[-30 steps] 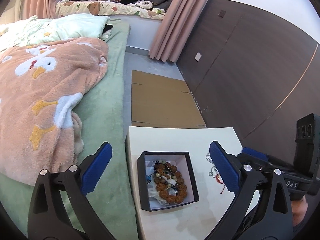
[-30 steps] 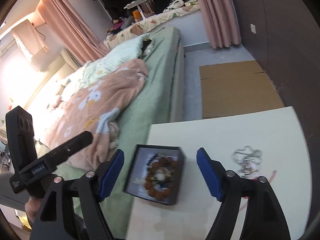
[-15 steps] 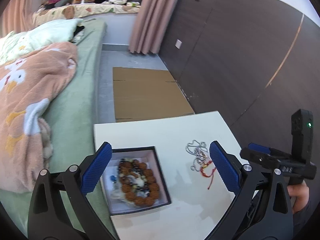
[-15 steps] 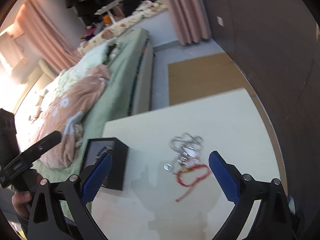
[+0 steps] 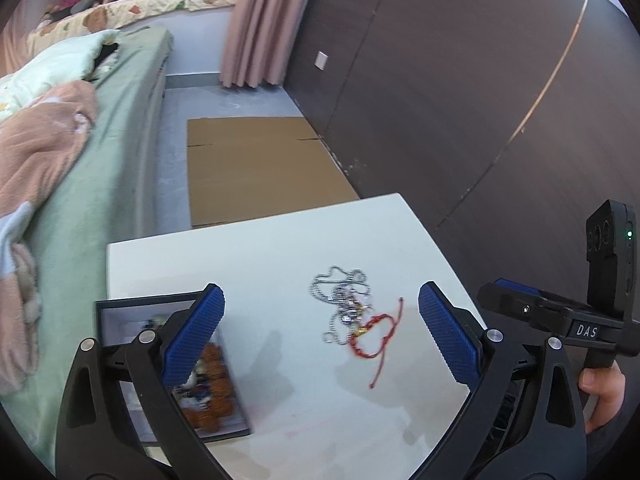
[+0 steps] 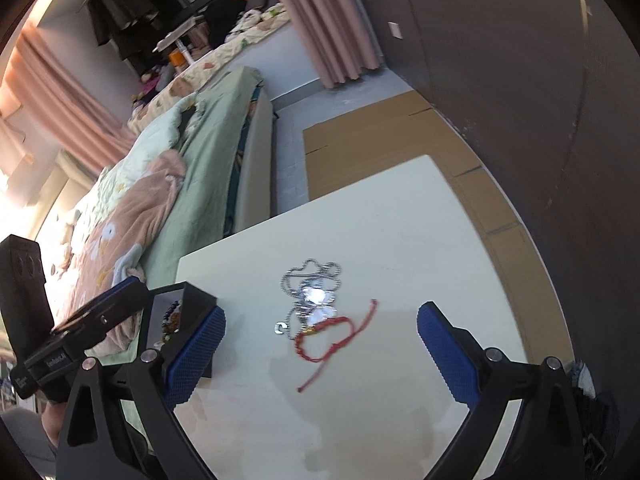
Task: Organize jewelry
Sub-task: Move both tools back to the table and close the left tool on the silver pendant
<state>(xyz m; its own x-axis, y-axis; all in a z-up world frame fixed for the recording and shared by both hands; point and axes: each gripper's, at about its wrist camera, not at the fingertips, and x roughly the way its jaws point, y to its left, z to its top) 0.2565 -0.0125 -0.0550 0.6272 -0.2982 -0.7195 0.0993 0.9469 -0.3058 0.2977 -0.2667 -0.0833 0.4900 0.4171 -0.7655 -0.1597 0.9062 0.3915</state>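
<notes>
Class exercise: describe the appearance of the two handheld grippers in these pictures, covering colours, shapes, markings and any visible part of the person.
Both the left gripper and right gripper have black triangular-cutout arms with silver pivot bolts and blue, dimpled finger pads. In the left view, the right unit's black handle bears white "DAS" lettering, a green light and two round lenses; bare fingers wrap it. No cables show.

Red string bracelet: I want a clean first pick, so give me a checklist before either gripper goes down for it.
1. Right gripper open, empty: ok.
2. Left gripper open, empty: ok.
3. Red string bracelet in plain view on the white table: ok.
4. Bracelet free of the silver chain: not ok, they overlap.
5. Black box open to receive: ok.
6. Room left in the box: cannot tell.
</notes>
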